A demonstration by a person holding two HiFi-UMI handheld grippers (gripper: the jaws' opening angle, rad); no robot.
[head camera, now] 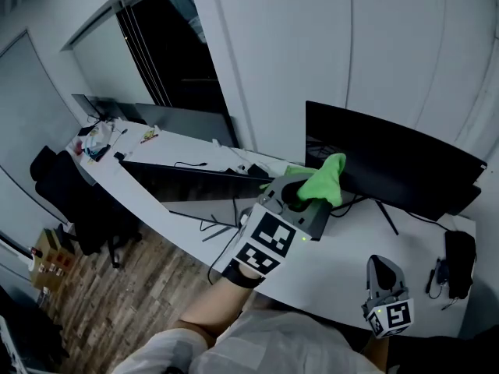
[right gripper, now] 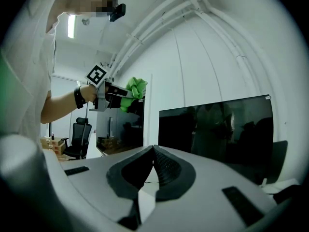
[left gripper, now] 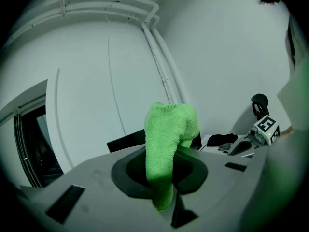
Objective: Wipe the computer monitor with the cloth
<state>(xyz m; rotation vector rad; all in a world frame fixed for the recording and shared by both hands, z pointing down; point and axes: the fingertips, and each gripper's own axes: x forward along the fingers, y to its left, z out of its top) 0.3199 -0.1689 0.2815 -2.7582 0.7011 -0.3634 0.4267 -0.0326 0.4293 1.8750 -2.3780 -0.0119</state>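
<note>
Gripping the green cloth (left gripper: 166, 139) in the left tongs (left gripper: 161, 174), raised just beside the left end of the dark monitor (head camera: 390, 162), seemingly short of the screen. Keeping the right tongs (right gripper: 153, 164) clenched on nothing, low over the tabletop (head camera: 335, 263) at the near right. Risking a lost cloth if dragged hard, pinched only by one fold. Risking hard plastic scraping the screen if pushed in too deep, or rocking the monitor by pressing too firmly
</note>
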